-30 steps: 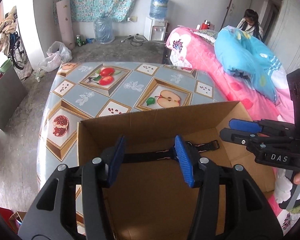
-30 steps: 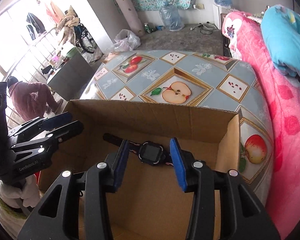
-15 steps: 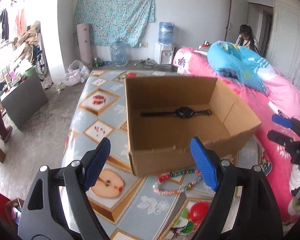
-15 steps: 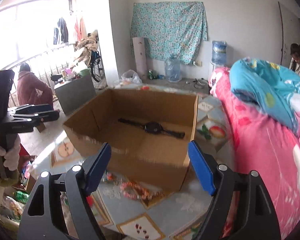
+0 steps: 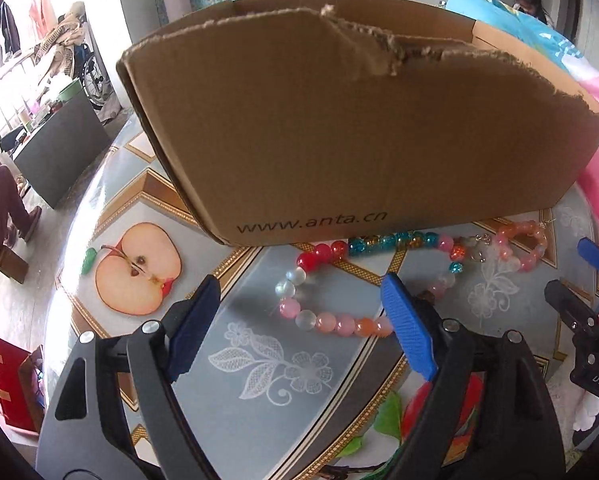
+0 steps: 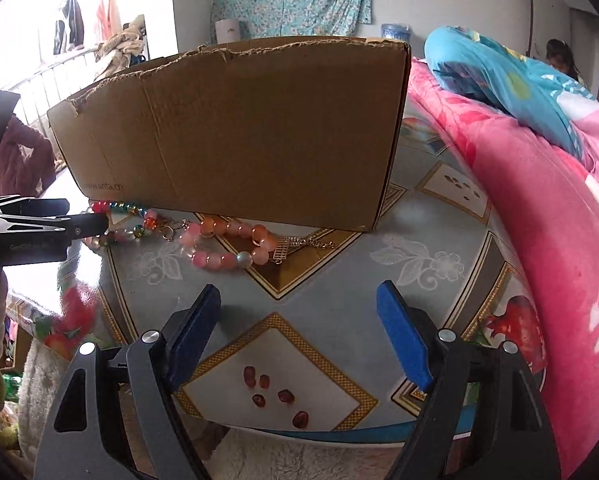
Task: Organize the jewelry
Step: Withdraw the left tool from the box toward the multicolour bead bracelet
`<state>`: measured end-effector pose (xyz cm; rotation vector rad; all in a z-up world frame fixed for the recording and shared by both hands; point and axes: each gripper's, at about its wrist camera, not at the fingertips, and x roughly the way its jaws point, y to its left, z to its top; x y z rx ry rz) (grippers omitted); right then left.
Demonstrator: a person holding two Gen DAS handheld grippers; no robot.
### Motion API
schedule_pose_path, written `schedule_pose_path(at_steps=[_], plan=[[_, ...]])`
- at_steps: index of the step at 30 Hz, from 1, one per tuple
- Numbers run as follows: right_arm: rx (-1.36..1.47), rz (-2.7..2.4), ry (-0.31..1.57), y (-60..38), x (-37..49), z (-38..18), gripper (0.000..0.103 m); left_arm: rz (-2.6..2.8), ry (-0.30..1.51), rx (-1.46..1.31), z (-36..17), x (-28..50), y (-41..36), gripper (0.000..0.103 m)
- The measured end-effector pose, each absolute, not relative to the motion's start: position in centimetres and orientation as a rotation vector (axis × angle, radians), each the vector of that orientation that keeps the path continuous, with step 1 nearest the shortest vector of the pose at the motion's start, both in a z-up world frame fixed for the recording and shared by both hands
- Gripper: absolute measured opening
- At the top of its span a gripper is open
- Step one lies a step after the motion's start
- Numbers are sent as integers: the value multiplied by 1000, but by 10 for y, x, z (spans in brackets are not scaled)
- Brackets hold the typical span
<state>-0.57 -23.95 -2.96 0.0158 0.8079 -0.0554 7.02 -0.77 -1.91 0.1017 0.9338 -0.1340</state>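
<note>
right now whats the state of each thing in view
cardboard box: upright on the table, top open, rim torn
bead bracelets: lying loose on the table in front of the box
left gripper: open, holding nothing
right gripper: jaws opening, nothing between them

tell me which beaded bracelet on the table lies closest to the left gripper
The multicoloured bracelet with red, teal and white beads: its pink-orange end lies by the left gripper. The all-pink bracelet lies farther right, nearer the box corner.
</note>
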Motion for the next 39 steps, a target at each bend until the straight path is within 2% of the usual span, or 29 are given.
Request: schedule_pose_path(at_steps=[4,11,16,32,39], plan=[[13,-66,777,-238,-13,-34,97,-146,951,93,-22,62,-4,79],[21,-50,718,-238,-25,-38,97,-158,970,89,-26,43,4,85],[19,-52,697,-234,-32,-39,97,-143,961,84,-25,44,5,94],[16,-75,685,-228,-42,-37,97,-144,915,75,-30,32,13,95],[-21,-8,617,-208,-45,-11,97,-130,913,72,-29,29,12,96]])
